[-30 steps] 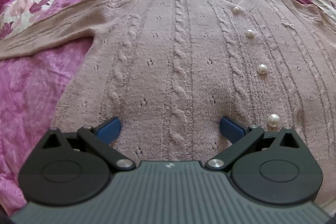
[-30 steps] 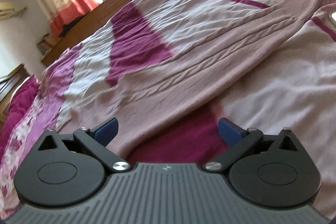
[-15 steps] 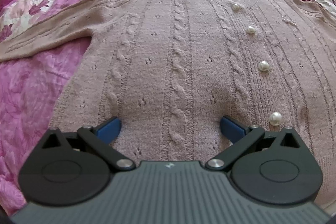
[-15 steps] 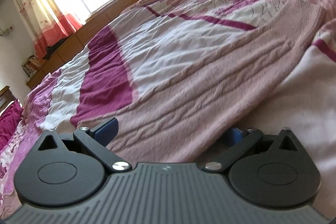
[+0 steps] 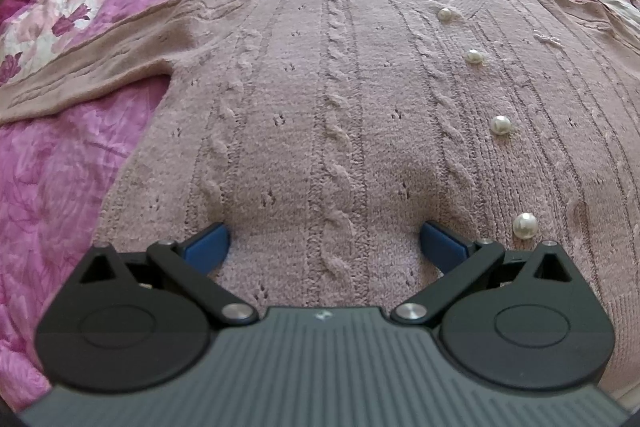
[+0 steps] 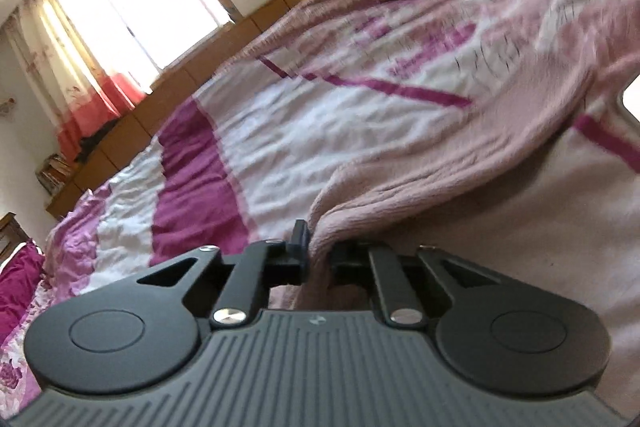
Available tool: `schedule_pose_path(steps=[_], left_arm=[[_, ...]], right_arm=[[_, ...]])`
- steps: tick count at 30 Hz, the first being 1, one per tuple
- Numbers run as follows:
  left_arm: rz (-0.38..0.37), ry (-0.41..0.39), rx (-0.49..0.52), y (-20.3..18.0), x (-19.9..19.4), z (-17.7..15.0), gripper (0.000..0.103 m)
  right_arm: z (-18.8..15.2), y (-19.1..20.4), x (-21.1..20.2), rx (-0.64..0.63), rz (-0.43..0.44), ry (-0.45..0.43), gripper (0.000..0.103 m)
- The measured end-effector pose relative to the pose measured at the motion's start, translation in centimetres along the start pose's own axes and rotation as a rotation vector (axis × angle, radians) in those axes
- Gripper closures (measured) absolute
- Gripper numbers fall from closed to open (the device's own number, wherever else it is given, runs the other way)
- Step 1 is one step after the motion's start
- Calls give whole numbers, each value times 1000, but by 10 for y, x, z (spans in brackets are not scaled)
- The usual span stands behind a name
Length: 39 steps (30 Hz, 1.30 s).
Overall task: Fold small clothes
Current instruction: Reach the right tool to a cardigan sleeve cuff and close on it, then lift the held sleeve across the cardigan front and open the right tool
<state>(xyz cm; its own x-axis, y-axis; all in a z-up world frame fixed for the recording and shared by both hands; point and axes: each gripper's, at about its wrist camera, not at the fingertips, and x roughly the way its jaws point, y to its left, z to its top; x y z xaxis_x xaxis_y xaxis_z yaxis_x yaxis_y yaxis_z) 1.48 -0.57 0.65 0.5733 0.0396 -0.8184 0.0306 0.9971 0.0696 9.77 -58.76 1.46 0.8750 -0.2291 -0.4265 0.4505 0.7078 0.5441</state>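
Sleeve (image 6: 460,163) of the cardigan (image 5: 340,115) runs up-right from the right gripper (image 6: 316,251), just clamped on its cuff, while the left gripper (image 5: 324,239) rests spread wide on the hem.

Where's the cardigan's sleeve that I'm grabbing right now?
In the right wrist view, the pink cable-knit cardigan sleeve runs from upper right to bottom centre across the striped bedspread, its end pinched in the right gripper.

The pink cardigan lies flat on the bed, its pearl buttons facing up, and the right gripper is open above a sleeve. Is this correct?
Not quite: the right gripper is shut on the cardigan's sleeve, as the right wrist view shows. The cardigan does lie flat on the bed, pearl buttons up.
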Motion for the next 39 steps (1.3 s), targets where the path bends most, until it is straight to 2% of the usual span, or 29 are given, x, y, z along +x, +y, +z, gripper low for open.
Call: schedule_pose_path(steps=[7,11,16,24,29,33,39], left_arm=[[-8,-13,14,0,-1,-1,0],[-15,-12,19,2,-1,0,0],[-27,-26,41,3,-6,2,0],[-18,-122,69,15,-28,9,0],[21,-180,23,40,-42,26,0],[81,-233,4,61,-52,37,0],[113,-239,-69,89,-54,38,0]], right_arm=[[7,40,-41,-63,120,-59,96],[9,75,-65,-113,204,-82,96],[2,127,-85,-203,270,-78,96],[-28,197,-110,-284,326,-61,96],[-47,234,-117,-311,344,-47,96],[-63,264,-116,-333,368,-28,96],[-104,309,-114,-373,405,28,96]])
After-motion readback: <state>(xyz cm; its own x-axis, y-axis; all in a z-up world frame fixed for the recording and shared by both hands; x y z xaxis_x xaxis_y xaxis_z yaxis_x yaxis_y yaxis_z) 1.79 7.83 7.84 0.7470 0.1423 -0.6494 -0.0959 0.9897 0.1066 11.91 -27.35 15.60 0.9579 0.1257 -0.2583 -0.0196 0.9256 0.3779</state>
